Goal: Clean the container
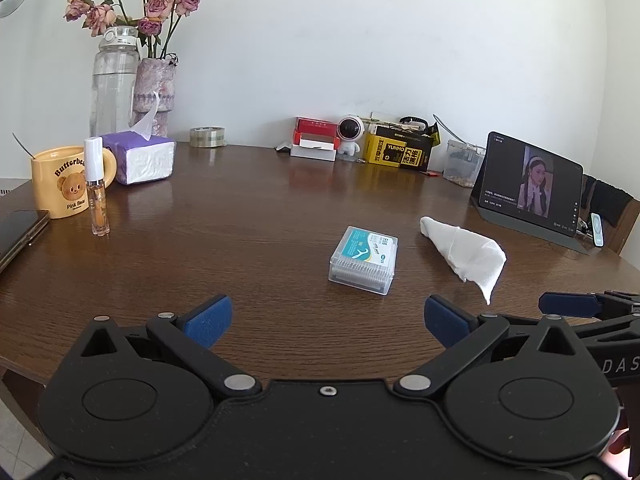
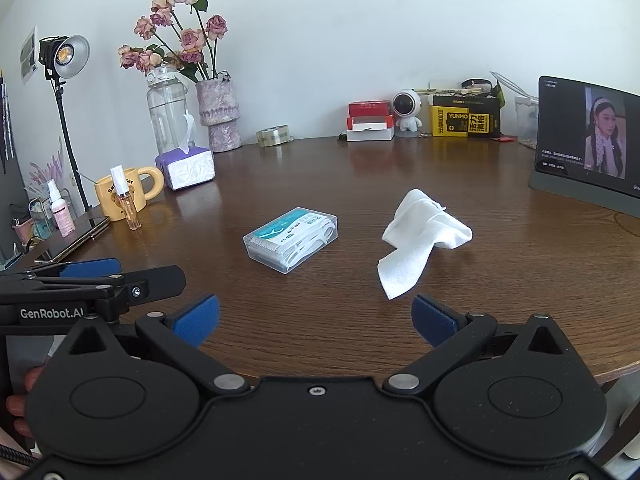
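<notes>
1. You are working at a dark brown, glossy wood-grain surface (image 1: 256, 240) set against a plain white wall; clutter sits along its far edge and left side, and the middle is where the job lies.
2. The small clear plastic rectangular container with a teal-and-white label (image 1: 363, 260) lies flat near the centre, at about 12 o'clock from your left tool (image 1: 326, 322) and about 11 o'clock from your right tool (image 2: 316, 320).
3. Expect it to be light, rigid and smooth-sided, so likely to skate on the polished wood. Take it across its two long side walls rather than pressing on the lid.
4. The crumpled white cloth wipe (image 2: 420, 236) rests just right of the container, apart from it, at about 1 o'clock from your right tool. It looks soft and limp; pinch a bunched fold, not the thin trailing corner.
5. Both tools stand wide, blue pads spread, holding nothing.
6. A yellow ceramic bear mug (image 1: 60, 184) and slim glass spray vial (image 1: 96, 192) stand well away at 10 o'clock.
</notes>
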Demonstrator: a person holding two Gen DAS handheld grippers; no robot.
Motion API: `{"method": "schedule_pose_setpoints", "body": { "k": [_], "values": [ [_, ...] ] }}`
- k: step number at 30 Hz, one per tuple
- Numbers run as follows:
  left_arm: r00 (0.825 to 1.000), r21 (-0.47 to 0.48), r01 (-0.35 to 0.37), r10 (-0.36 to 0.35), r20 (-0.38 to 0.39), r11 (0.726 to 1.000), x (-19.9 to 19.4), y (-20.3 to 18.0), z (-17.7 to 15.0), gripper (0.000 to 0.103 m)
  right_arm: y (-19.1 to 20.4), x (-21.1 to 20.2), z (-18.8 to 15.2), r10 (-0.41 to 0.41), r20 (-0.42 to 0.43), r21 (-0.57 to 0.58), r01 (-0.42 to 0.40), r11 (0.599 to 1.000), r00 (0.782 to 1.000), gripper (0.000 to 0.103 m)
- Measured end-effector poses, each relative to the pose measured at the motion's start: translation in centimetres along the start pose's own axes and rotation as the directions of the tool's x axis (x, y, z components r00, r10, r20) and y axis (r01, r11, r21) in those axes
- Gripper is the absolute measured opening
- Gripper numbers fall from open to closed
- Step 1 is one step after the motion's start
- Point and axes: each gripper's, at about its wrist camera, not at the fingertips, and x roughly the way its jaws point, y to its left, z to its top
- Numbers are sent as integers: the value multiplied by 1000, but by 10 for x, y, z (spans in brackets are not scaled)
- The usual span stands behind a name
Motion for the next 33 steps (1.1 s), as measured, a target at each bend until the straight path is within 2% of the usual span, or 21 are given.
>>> {"method": "schedule_pose_setpoints", "body": {
  "k": [33],
  "values": [
    [1000,-5,-1,1,-5,1000,2,2,-1,103,-1,2,-1,-1,-6,4,1,1000,1000,103]
  ]
}}
